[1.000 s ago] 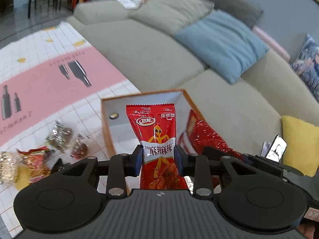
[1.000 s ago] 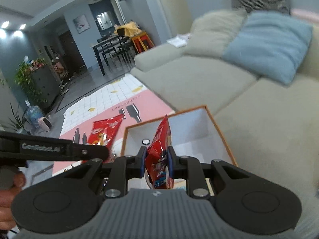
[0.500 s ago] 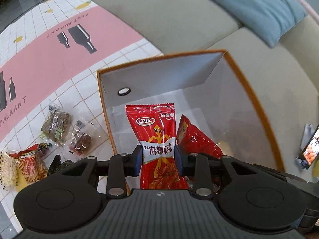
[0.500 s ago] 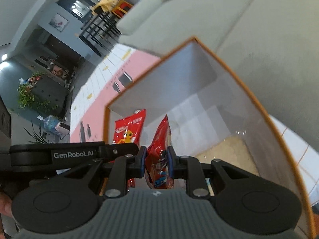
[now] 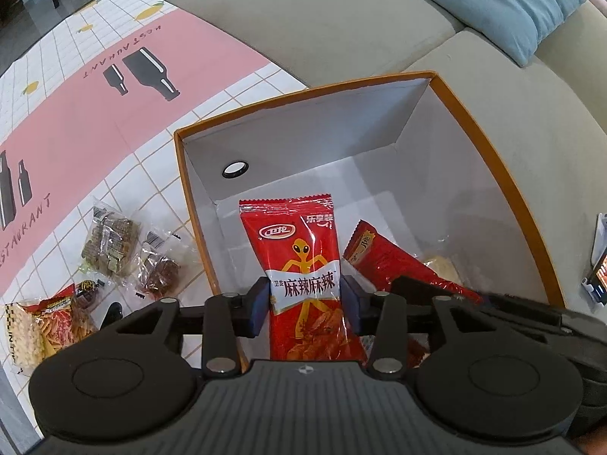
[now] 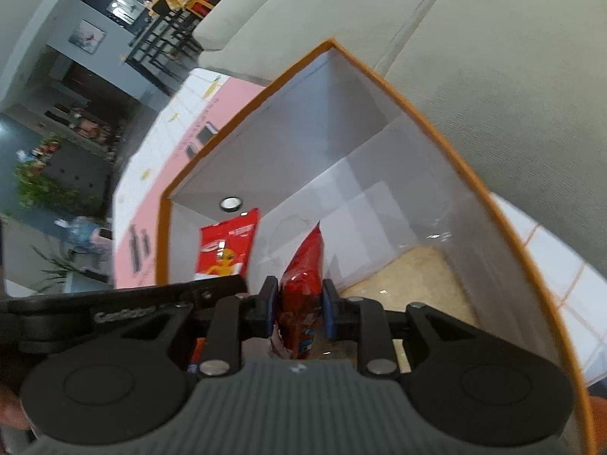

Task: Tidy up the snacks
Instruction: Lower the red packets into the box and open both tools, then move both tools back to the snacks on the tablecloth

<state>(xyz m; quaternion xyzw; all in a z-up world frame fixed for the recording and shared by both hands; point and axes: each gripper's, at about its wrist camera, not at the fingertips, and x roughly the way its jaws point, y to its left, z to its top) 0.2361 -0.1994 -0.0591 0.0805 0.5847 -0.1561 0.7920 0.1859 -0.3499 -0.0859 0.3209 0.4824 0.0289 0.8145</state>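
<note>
An orange-rimmed box with white walls (image 5: 398,121) stands on the mat, and both grippers reach down into it. My left gripper (image 5: 303,303) has a red packet with an orange alien figure (image 5: 299,250) between its jaws. The jaws are opening, and a thin gap shows at each pad. In the right wrist view my right gripper (image 6: 299,303) has a second red packet (image 6: 303,273) edge-on between its jaws. These are opening too, and the pads stand just off it. The alien packet (image 6: 227,246) shows to its left inside the box (image 6: 303,132).
Several loose snack packets (image 5: 114,246) lie on the pink and white mat (image 5: 95,113) left of the box. A pale flat packet (image 6: 409,276) lies on the box floor. A grey sofa (image 5: 341,30) with a blue cushion (image 5: 493,3) runs behind. A phone (image 5: 599,265) rests at the right.
Both grippers came down into the box with their red packets, then held still. In the last moment both pairs of jaws widened off the packets.
</note>
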